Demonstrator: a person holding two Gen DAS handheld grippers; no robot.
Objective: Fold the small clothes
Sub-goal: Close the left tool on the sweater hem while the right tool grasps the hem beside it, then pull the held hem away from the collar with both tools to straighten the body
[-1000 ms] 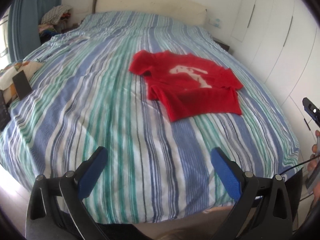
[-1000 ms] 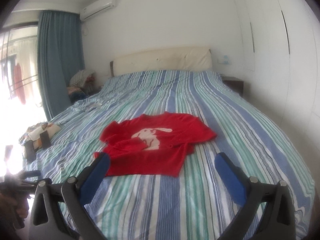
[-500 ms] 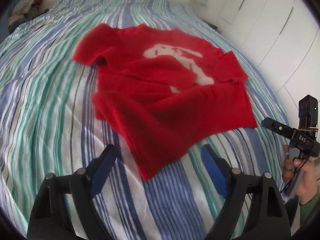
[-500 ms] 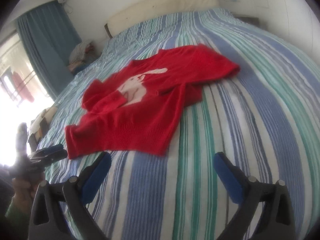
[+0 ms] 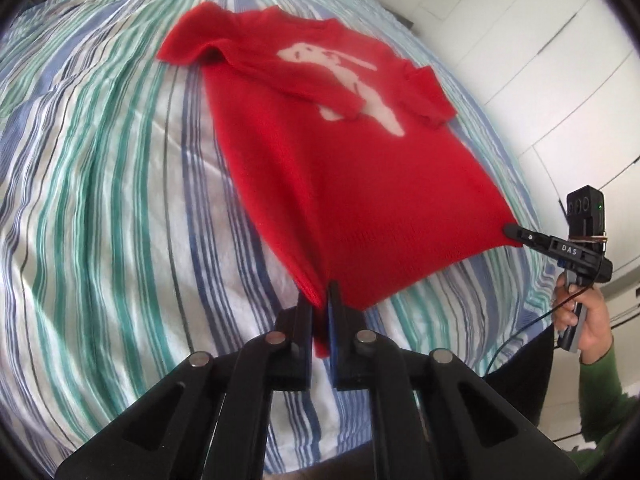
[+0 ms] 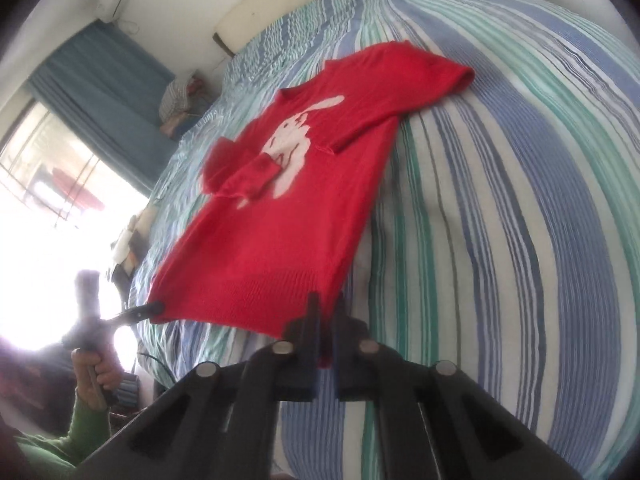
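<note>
Your left gripper and right gripper each pinch a hem corner of the red sweater, closed tight, near the bed's foot edge.

Blown-out window glare — fisheye-warped edges

Sweater: I log it as solid red knit with a white animal figure on the chest. Bedspread: white ground, lengthwise stripes in blue, teal green and thin navy. Curtain: plain teal blue. Wardrobe doors: white. Sleeve on my operator's arm: green. Both sets of jaws: black, blue inner pads.
</note>
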